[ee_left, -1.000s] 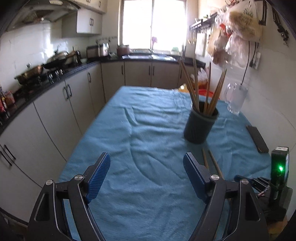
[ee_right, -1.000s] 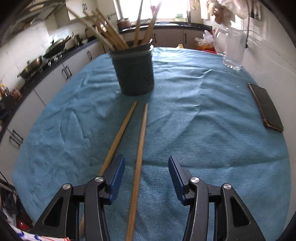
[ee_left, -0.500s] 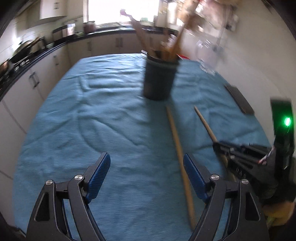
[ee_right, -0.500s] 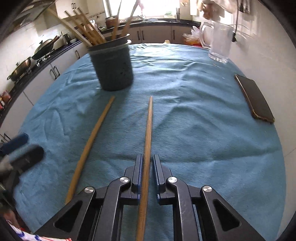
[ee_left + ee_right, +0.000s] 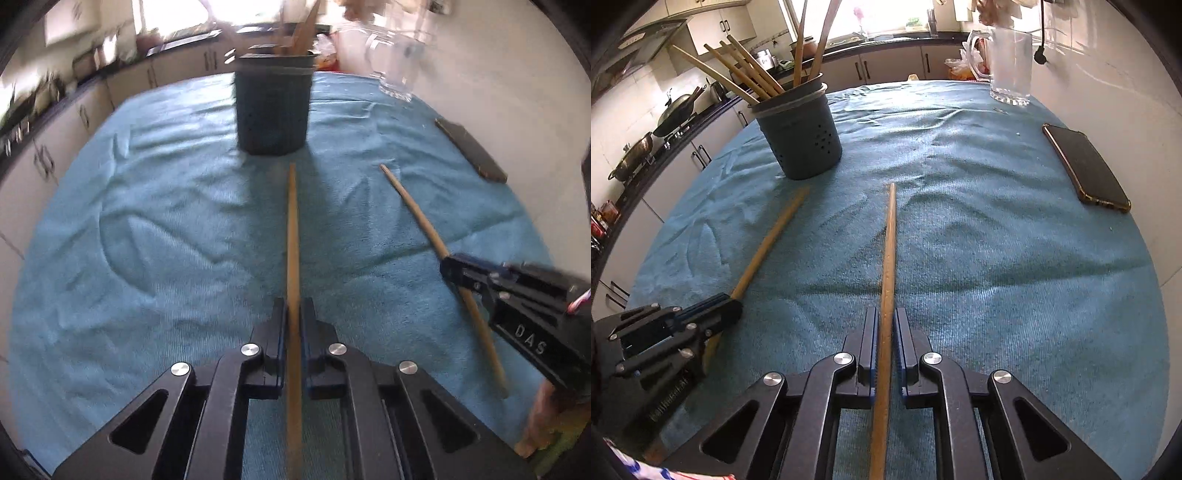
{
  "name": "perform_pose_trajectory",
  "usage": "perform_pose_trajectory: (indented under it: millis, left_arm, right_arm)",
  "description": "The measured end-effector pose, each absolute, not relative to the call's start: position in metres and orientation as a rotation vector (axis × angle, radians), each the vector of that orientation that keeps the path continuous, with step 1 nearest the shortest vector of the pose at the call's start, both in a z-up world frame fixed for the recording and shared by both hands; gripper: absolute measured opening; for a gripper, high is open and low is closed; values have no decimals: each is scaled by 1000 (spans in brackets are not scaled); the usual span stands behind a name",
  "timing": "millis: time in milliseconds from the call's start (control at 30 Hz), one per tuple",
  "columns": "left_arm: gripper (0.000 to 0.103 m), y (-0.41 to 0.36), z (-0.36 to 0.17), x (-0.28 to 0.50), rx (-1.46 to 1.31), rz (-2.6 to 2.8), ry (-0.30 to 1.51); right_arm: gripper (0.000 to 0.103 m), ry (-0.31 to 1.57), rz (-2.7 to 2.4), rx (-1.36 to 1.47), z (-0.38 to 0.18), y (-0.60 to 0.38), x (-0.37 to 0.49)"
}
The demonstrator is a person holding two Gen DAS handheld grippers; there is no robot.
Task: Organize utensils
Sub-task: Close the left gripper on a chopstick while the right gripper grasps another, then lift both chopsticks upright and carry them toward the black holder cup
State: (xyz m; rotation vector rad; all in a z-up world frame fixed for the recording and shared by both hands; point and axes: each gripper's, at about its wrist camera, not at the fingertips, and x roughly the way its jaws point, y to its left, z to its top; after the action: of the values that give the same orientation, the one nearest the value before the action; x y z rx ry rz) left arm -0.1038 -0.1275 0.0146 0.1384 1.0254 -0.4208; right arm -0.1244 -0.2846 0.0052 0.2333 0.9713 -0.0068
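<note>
Two long wooden chopsticks lie on the blue cloth in front of a dark utensil holder (image 5: 801, 140) that holds several more chopsticks. My left gripper (image 5: 293, 314) is shut on the left chopstick (image 5: 292, 236), whose tip points at the holder (image 5: 273, 110). My right gripper (image 5: 885, 325) is shut on the right chopstick (image 5: 889, 240). The right gripper also shows in the left wrist view (image 5: 450, 267), shut on its chopstick (image 5: 413, 210). The left gripper shows in the right wrist view (image 5: 731, 301) on its chopstick (image 5: 772, 236).
A black phone (image 5: 1086, 170) lies on the cloth (image 5: 997, 240) at the right, near the wall. A clear glass pitcher (image 5: 1012, 62) stands at the far right. Kitchen counters with a stove and pans (image 5: 665, 122) run along the left.
My left gripper swung right onto the left chopstick and shut on it. My right gripper shut on the right chopstick half a second ago and still holds it.
</note>
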Motion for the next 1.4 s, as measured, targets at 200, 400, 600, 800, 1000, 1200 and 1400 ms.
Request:
perform_pose_trajectory:
  millis: [200,400,600,800,1000,1200,1400]
  left_arm:
    - [7,-106,20,-107,44,-438,1124]
    - [7,-97,32,-94,-5,-430,1112]
    - [7,-103,39,-65,23,-394,1091]
    - [24,-112,49,-48,47,-415,1069]
    - [24,-132,38,-12,140,-410,1075]
    - [24,-156,25,3,200,-430,1077]
    - [24,-159,15,7,169,-435,1083]
  right_arm:
    - [9,1005,6,253,7,-287,-133]
    - [23,1021,9,265,9,-293,-126]
    - [23,1041,-9,229,9,-299,-97]
    - [23,1057,-8,210,8,-302,-72]
    - [23,1071,-7,199,8,-303,-47]
    - [23,1070,-28,154,7,-300,-24]
    - [23,1047,-44,127,6,-295,-8]
